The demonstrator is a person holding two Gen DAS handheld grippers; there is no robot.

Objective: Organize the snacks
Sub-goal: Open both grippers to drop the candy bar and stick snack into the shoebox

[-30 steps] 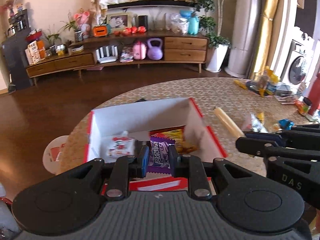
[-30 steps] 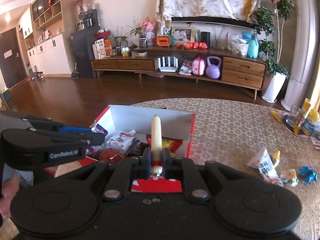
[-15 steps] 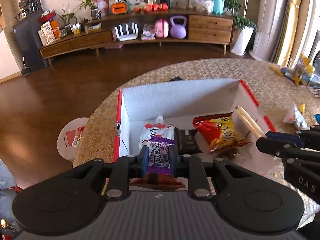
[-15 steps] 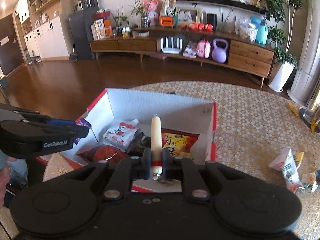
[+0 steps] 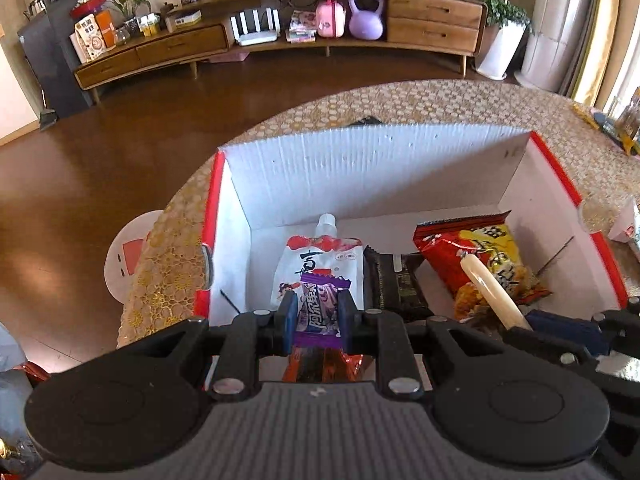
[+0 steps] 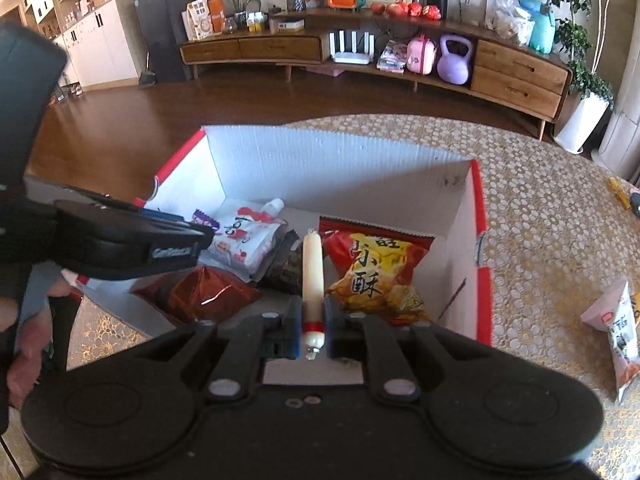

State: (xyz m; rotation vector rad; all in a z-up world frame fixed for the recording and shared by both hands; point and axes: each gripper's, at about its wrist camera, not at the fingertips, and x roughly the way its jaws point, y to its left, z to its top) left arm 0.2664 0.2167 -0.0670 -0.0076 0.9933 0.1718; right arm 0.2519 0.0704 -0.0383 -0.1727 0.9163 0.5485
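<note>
A red-edged white cardboard box (image 5: 360,168) (image 6: 340,164) stands on the round table. My left gripper (image 5: 318,314) is shut on a purple snack packet (image 5: 318,312) and holds it over the box's near left part. My right gripper (image 6: 313,320) is shut on a pale sausage stick (image 6: 312,272) over the box's near edge; the stick also shows in the left wrist view (image 5: 490,292). In the box lie a white spouted pouch (image 5: 320,260), a dark packet (image 5: 394,280), a red-and-yellow chip bag (image 6: 372,272) and a dark red packet (image 6: 200,292).
Loose snack packets (image 6: 618,332) lie on the patterned tablecloth (image 6: 560,240) right of the box. A white stool (image 5: 128,252) stands on the wooden floor left of the table. A long sideboard (image 6: 360,48) lines the far wall.
Both grippers have moved forward and down over the box, each still holding its snack. The box contents now appear closer and directly beneath them.
</note>
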